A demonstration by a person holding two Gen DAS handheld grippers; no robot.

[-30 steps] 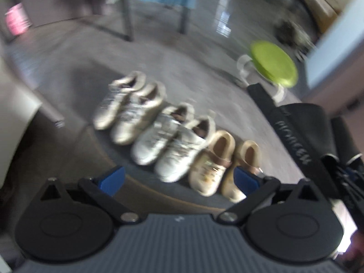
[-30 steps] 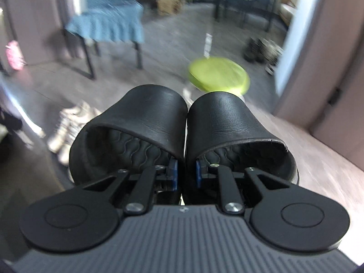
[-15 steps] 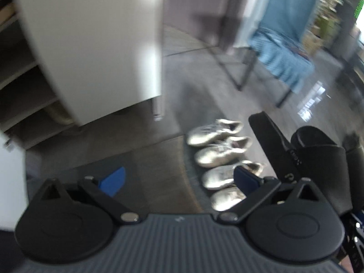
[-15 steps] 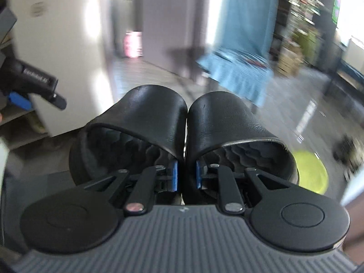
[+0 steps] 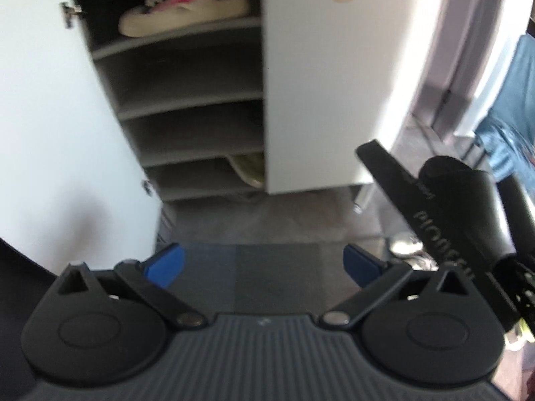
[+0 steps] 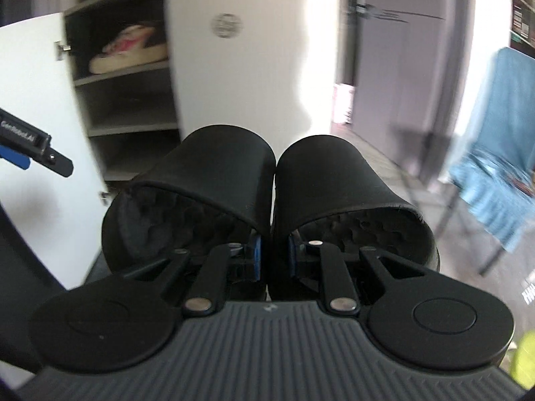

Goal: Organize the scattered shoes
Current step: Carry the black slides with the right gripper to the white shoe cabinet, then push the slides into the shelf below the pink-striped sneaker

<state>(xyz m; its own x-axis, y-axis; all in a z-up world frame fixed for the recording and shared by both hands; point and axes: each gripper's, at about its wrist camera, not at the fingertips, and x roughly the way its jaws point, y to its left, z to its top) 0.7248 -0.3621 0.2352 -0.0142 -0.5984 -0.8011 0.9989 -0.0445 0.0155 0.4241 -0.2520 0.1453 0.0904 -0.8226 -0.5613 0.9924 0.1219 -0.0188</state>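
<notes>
Both views swung since 0.5 s ago: floor shoe row mostly gone from left view, open white shoe cabinet (image 5: 307, 77) now fills it. Left gripper (image 5: 264, 265) released, blue pads wide apart, nothing between. Right gripper (image 6: 272, 257) clenched on inner edges of black slippers (image 6: 227, 180), pair side by side, held in air facing cabinet, same grip as before. White/pink sneaker (image 5: 182, 3) on top shelf; middle shelves bare. Door (image 5: 53, 127) stands open at left. Blue chair (image 6: 495, 167) at right.
</notes>
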